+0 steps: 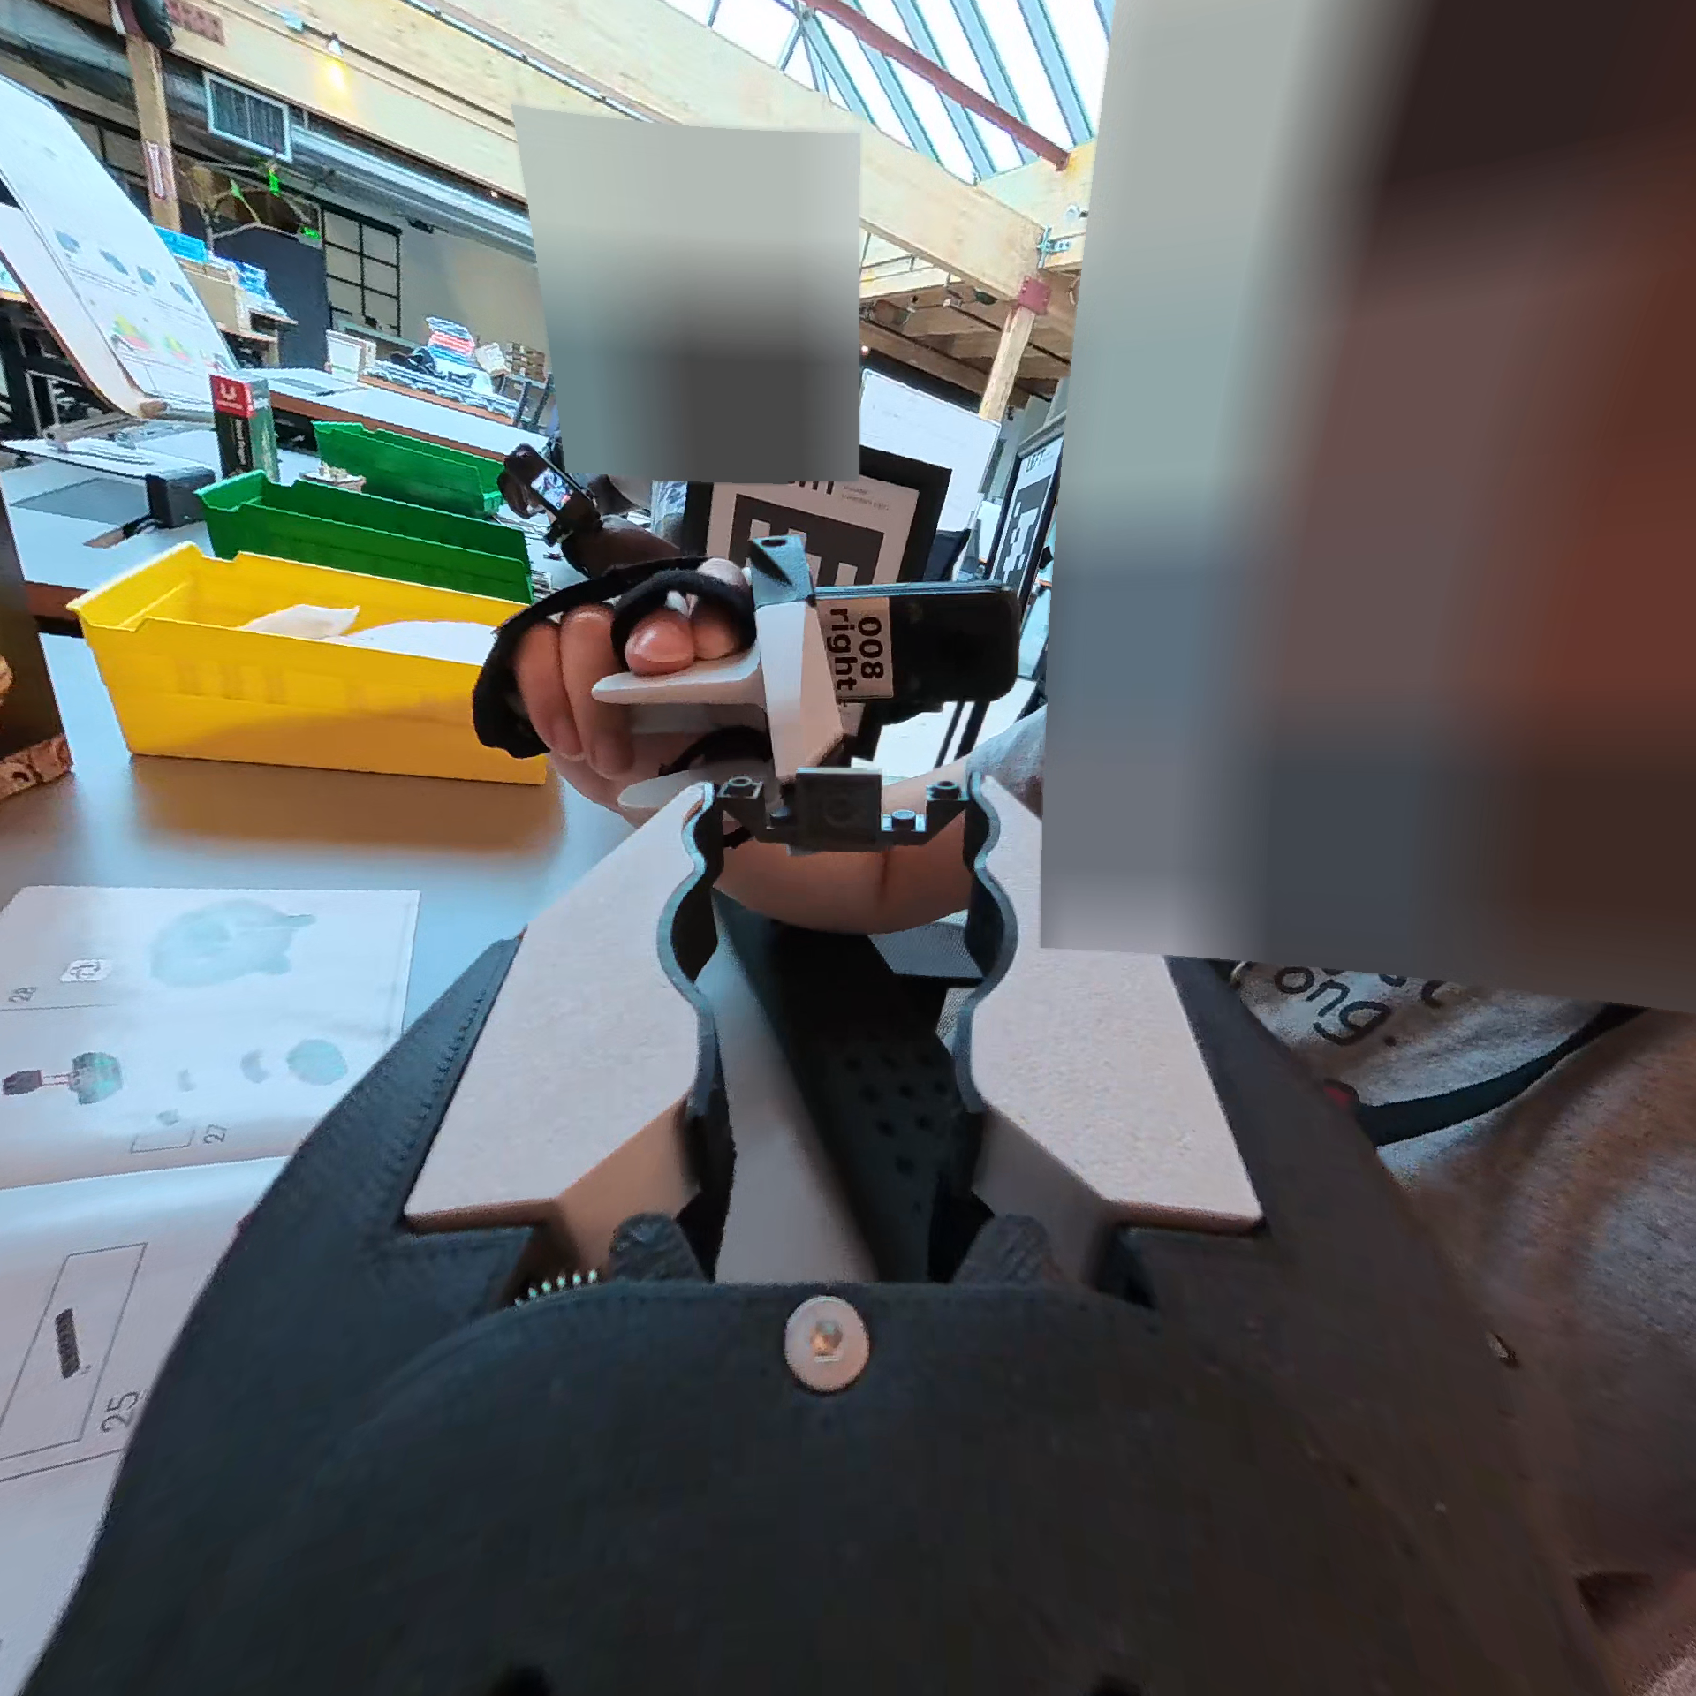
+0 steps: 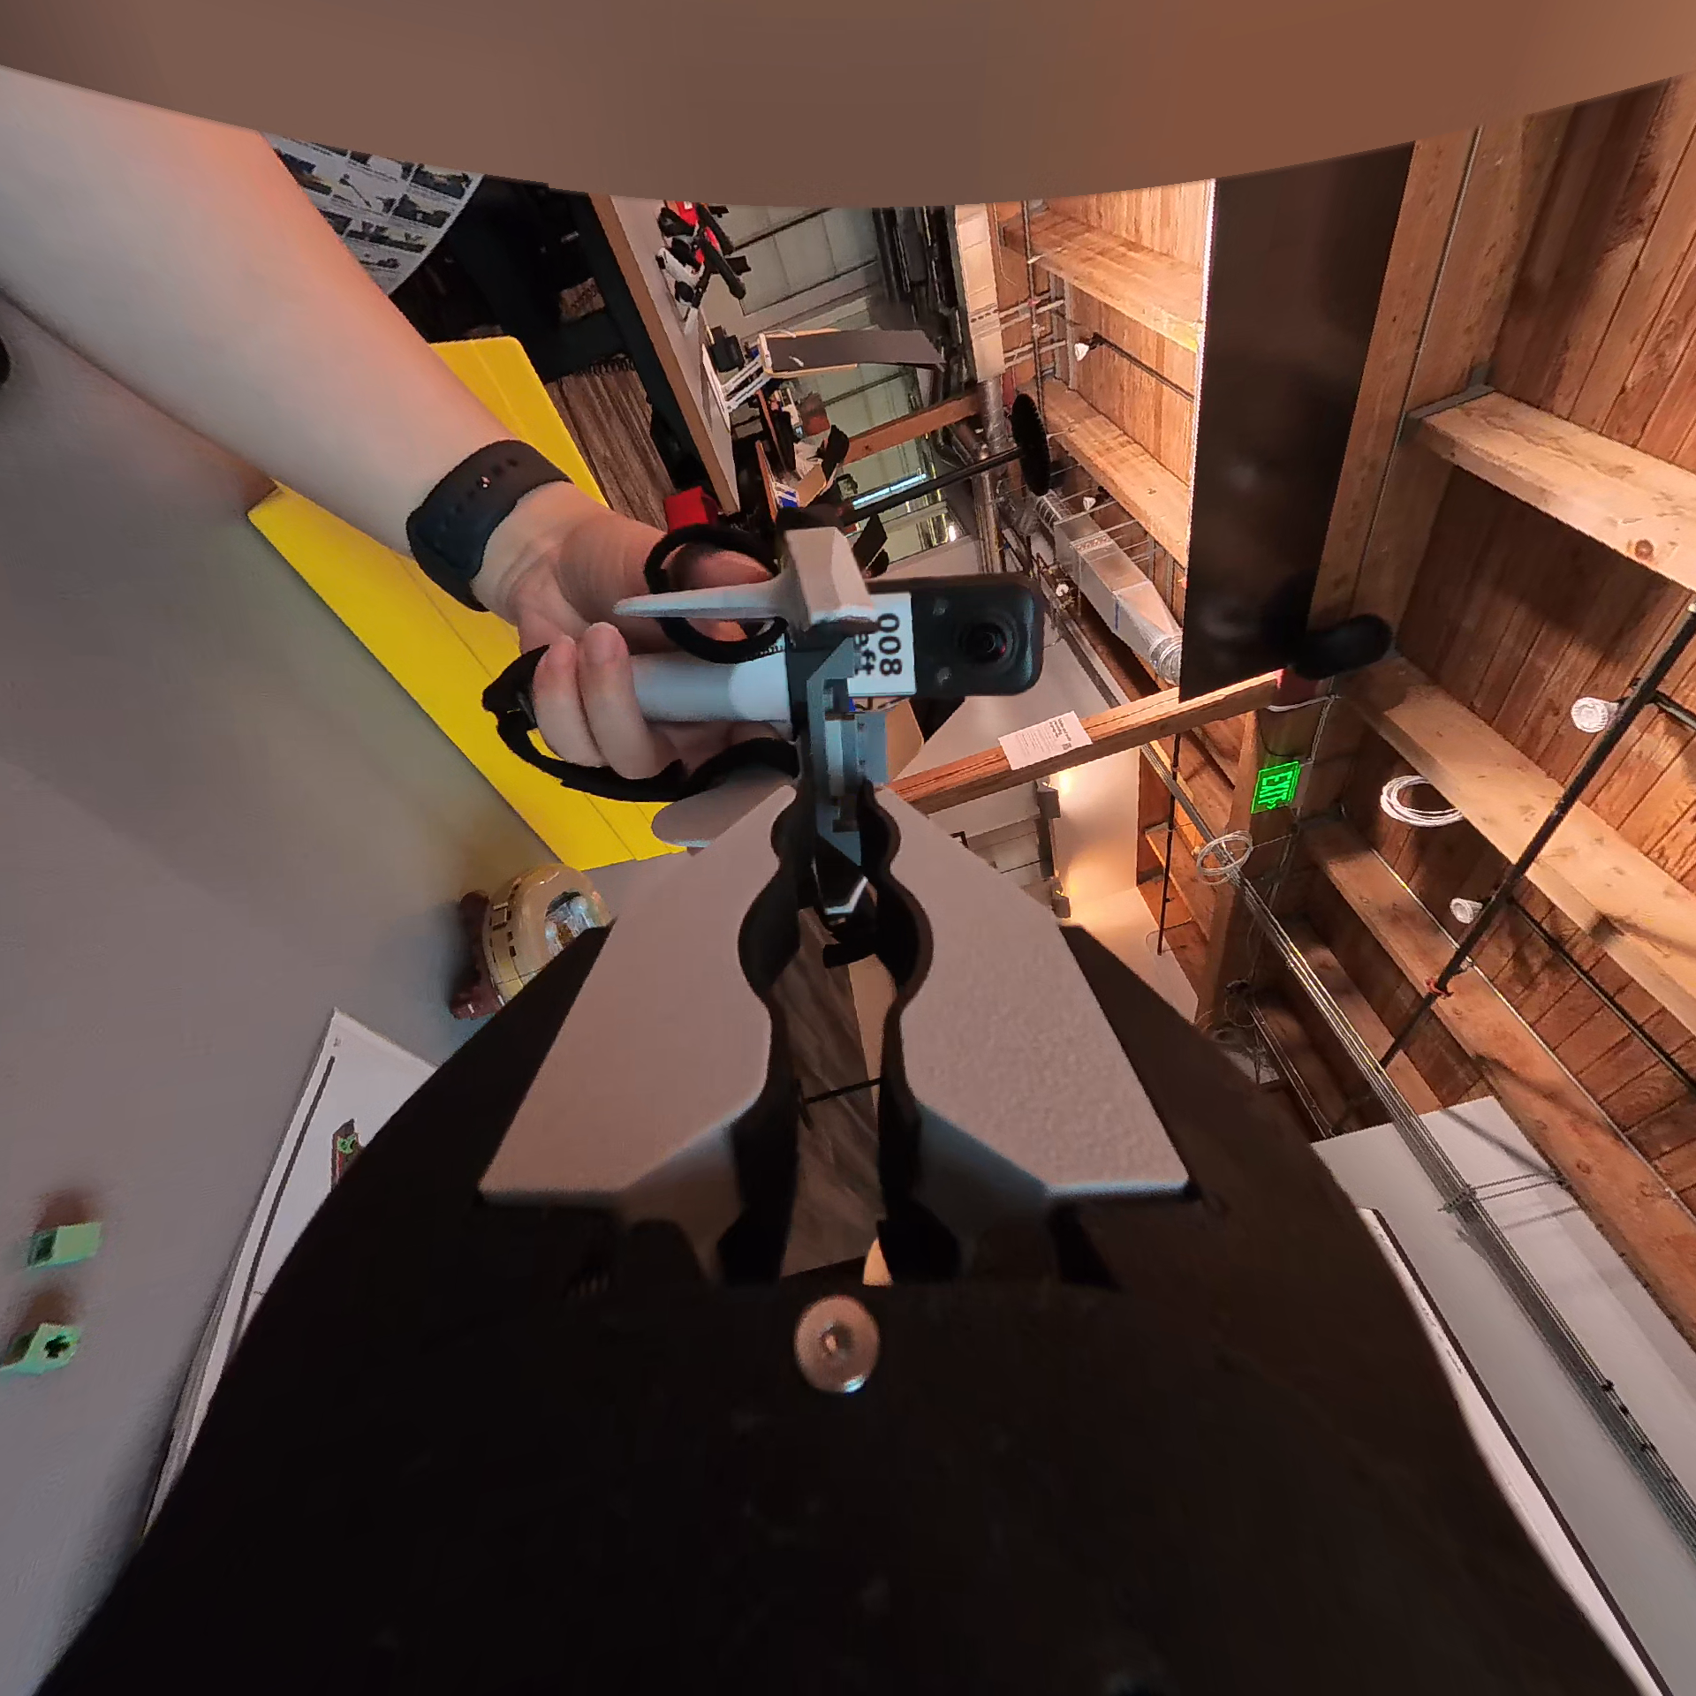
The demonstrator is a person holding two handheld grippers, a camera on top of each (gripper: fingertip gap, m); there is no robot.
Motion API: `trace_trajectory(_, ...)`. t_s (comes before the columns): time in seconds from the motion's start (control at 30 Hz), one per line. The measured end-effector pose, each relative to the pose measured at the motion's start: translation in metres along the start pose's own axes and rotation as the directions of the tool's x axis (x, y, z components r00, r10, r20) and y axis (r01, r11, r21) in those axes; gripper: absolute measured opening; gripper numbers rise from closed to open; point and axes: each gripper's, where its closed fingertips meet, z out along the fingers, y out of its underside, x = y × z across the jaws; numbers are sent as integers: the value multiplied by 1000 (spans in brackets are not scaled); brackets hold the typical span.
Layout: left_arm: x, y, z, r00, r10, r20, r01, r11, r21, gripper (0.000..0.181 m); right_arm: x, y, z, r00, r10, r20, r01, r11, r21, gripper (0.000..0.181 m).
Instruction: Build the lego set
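Observation:
In the left wrist view my left gripper (image 1: 835,812) is shut on a flat dark grey lego assembly (image 1: 831,817) with studs, held across its width between both fingertips, up in the air above the table. The right gripper (image 1: 808,661), held in a hand, faces mine and meets the same assembly from the far side. In the right wrist view my right gripper (image 2: 840,821) is nearly closed on the thin edge of the dark grey assembly (image 2: 837,762), seen edge-on. The left gripper (image 2: 826,642) and its hand are just beyond it.
A yellow bin (image 1: 275,670) and green bins (image 1: 367,537) stand on the grey table at left. Instruction sheets (image 1: 184,1019) lie near the front. In the right wrist view a small beige and brown lego build (image 2: 532,936) and two green bricks (image 2: 60,1244) sit on the table. Both grippers' tips are close together, under 4 cm apart.

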Motion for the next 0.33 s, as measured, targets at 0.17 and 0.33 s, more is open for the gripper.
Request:
trace_trajectory(0.17, -2, 0, -2, 1000, 18, 21, -18, 1000, -16, 50, 0, 2, 2, 1000, -17, -9, 17, 1000, -17, 7)
trace_trajectory(0.33, -2, -4, -5, 996, 68, 55, -67, 998, -19, 50, 8, 6, 1, 998, 17, -54, -18, 1000, -22, 18)
